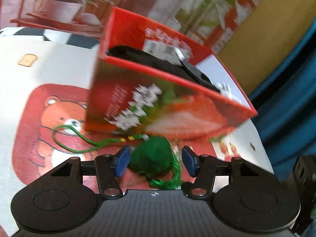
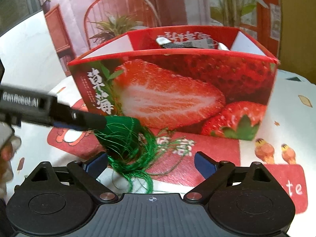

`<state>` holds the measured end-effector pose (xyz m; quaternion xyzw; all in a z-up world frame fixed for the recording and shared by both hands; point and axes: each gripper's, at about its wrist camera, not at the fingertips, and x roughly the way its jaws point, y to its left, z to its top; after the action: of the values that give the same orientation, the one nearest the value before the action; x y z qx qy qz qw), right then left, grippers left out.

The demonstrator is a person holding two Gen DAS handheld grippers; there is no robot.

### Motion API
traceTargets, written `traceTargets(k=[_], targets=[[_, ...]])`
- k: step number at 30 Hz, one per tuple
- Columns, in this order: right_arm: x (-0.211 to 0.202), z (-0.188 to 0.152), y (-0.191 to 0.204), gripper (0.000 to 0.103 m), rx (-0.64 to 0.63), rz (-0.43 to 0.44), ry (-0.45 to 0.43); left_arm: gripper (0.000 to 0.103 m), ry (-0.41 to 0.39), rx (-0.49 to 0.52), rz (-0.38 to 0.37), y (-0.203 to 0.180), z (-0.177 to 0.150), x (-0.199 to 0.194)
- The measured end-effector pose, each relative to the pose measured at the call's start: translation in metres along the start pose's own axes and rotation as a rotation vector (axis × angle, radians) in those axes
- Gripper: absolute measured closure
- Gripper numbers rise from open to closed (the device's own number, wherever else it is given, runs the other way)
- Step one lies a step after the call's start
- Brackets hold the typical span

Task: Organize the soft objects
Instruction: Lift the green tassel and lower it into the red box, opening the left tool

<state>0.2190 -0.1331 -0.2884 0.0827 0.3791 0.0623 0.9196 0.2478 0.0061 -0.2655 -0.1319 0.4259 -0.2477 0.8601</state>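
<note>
A green fabric sachet (image 1: 152, 158) with a long tassel (image 1: 167, 181) and a green cord loop (image 1: 61, 138) sits just in front of the red strawberry box (image 1: 167, 102). My left gripper (image 1: 155, 162) is shut on the sachet, its blue pads on either side. In the right wrist view one of the left gripper's fingers (image 2: 86, 119) reaches in from the left onto the sachet (image 2: 122, 132). My right gripper (image 2: 151, 164) stands wide open below it, with tassel strands (image 2: 138, 167) hanging between its pads. The box (image 2: 177, 90) is open-topped and holds a dark item (image 2: 187, 43).
A printed tablecloth (image 1: 39, 108) with a bear and red patches covers the table (image 2: 276, 177). A backdrop with potted plants (image 1: 65, 6) stands behind the box. Blue fabric (image 1: 286, 98) hangs at the right table edge. A person's hand (image 2: 6, 154) shows at the left.
</note>
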Motion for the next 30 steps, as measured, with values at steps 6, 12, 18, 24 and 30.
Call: traceTargets(k=[6,12,18,24,30], targets=[[0.014,0.014,0.019,0.015,-0.090,0.047,-0.003,0.043,0.017,-0.048,0.013,0.004,0.003,0.016],[0.034,0.018,0.029,0.024,-0.161,0.076,0.027,0.045,0.046,-0.053,-0.019,-0.004,-0.002,0.034],[0.037,0.015,0.024,0.035,-0.123,0.113,0.043,0.064,0.045,-0.038,-0.034,-0.013,-0.006,0.038],[0.032,0.014,0.018,0.051,-0.090,0.102,0.033,0.065,0.027,-0.026,-0.037,-0.019,-0.004,0.026],[0.002,0.031,0.020,0.052,-0.111,0.114,-0.064,0.065,-0.078,0.028,-0.043,-0.045,0.014,-0.010]])
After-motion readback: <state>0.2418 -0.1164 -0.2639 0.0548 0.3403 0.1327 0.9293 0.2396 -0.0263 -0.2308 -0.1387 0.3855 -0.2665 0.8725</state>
